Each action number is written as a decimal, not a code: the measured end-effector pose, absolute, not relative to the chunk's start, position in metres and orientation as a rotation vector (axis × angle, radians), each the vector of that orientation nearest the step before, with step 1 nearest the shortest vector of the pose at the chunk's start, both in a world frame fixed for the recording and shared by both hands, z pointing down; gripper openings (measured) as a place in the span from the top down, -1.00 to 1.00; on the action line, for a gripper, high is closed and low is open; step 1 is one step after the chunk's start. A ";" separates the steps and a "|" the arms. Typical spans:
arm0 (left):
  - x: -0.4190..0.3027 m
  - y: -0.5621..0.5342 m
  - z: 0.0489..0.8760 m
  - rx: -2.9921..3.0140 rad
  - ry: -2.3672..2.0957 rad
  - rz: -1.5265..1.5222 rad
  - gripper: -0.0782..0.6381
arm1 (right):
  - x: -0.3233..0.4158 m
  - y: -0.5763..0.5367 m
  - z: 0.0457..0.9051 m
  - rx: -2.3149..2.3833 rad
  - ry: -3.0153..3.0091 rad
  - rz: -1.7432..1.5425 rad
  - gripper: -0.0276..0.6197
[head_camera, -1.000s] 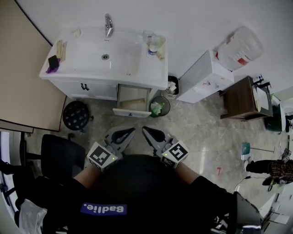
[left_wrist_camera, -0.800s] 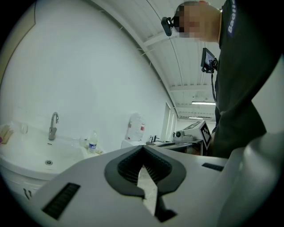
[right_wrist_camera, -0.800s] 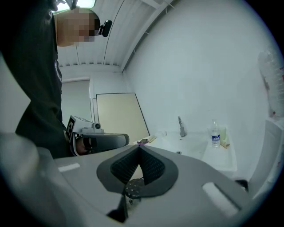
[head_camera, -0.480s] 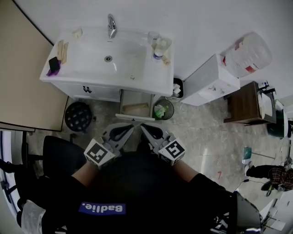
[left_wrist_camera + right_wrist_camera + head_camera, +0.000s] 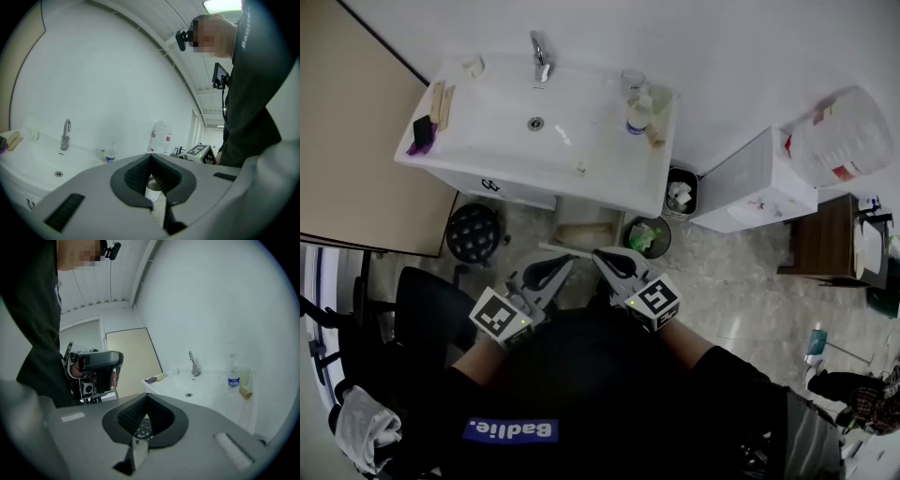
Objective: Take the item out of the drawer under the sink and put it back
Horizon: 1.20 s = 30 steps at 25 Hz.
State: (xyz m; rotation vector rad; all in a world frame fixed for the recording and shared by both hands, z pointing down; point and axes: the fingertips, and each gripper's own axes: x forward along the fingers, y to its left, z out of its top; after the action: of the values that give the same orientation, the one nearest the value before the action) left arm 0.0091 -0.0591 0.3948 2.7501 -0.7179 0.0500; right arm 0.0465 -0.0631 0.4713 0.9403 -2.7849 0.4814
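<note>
- Head view: The drawer (image 5: 565,248) under the sink (image 5: 478,131) stands pulled out, so its inside can be reached from above. The item (image 5: 586,231), a pale elongated object, lies inside the drawer. The left tool (image 5: 565,268) and the right tool (image 5: 599,254) are held side by side close to the person's torso. Their tips point toward the drawer front and touch neither the drawer nor the item. This placement suggests an approach stage, with no grasp begun.
- Left gripper view: The left tool (image 5: 151,158) has its jaws fully together, the ribbed pads meet at the tips, and nothing sits between them. The view runs level across the sink surface to the faucet (image 5: 65,133) and a bottle (image 5: 109,154). The tool is therefore judged to be above drawer height, and it would need to be lowered and opened before a pick.
- Right gripper view: The right tool (image 5: 146,397) is likewise closed, pad against pad, and it carries nothing. The left tool appears beside it, gripped in a hand. The drawer and the item lie outside this view.
</note>
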 end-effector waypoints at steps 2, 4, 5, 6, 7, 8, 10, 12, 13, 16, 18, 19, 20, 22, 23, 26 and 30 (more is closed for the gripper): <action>0.019 -0.066 0.397 2.743 -0.725 0.049 0.76 | 0.055 -0.071 0.481 0.911 -2.776 0.504 0.93; 0.029 -0.072 0.398 2.737 -0.726 0.046 0.76 | 0.063 -0.078 0.492 0.892 -2.760 0.526 0.93; 0.034 -0.075 0.398 2.733 -0.725 0.043 0.76 | 0.067 -0.081 0.499 0.886 -2.750 0.536 0.93; 0.037 -0.077 0.398 2.730 -0.723 0.042 0.76 | 0.069 -0.085 0.506 0.880 -2.740 0.545 0.93; 0.039 -0.079 0.399 2.730 -0.722 0.044 0.76 | 0.070 -0.088 0.513 0.871 -2.732 0.552 0.93; 0.040 -0.081 0.399 2.730 -0.723 0.046 0.76 | 0.070 -0.090 0.519 0.860 -2.724 0.560 0.93; 0.043 -0.084 0.400 2.732 -0.724 0.046 0.76 | 0.069 -0.092 0.532 0.835 -2.710 0.583 0.93; 0.046 -0.085 0.401 2.728 -0.722 0.042 0.76 | 0.069 -0.092 0.543 0.813 -2.691 0.600 0.93; 0.047 -0.085 0.403 2.723 -0.719 0.042 0.76 | 0.069 -0.092 0.549 0.802 -2.681 0.604 0.93; 0.045 -0.085 0.409 2.709 -0.711 0.051 0.76 | 0.062 -0.095 0.566 0.762 -2.653 0.600 0.90; 0.042 -0.083 0.411 2.707 -0.714 0.057 0.76 | 0.056 -0.098 0.582 0.727 -2.625 0.589 0.89; 0.040 -0.082 0.411 2.711 -0.715 0.062 0.76 | 0.053 -0.099 0.591 0.710 -2.607 0.586 0.88; 0.039 -0.080 0.411 2.715 -0.715 0.070 0.76 | 0.051 -0.100 0.601 0.697 -2.587 0.589 0.87; 0.037 -0.078 0.410 2.718 -0.720 0.084 0.76 | 0.049 -0.104 0.618 0.679 -2.551 0.602 0.84; 0.035 -0.077 0.409 2.717 -0.726 0.087 0.76 | 0.047 -0.107 0.626 0.670 -2.535 0.607 0.83; 0.026 -0.078 0.412 2.705 -0.755 0.092 0.76 | 0.038 -0.114 0.646 0.631 -2.492 0.609 0.76; 0.016 -0.083 0.417 2.684 -0.793 0.087 0.76 | 0.025 -0.127 0.667 0.583 -2.453 0.578 0.71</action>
State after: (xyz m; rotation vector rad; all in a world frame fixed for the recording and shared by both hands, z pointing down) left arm 0.0156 -0.0834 0.4172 2.6838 -0.7926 0.0872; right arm 0.0248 -0.1267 0.6672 0.5825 -2.4532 0.5778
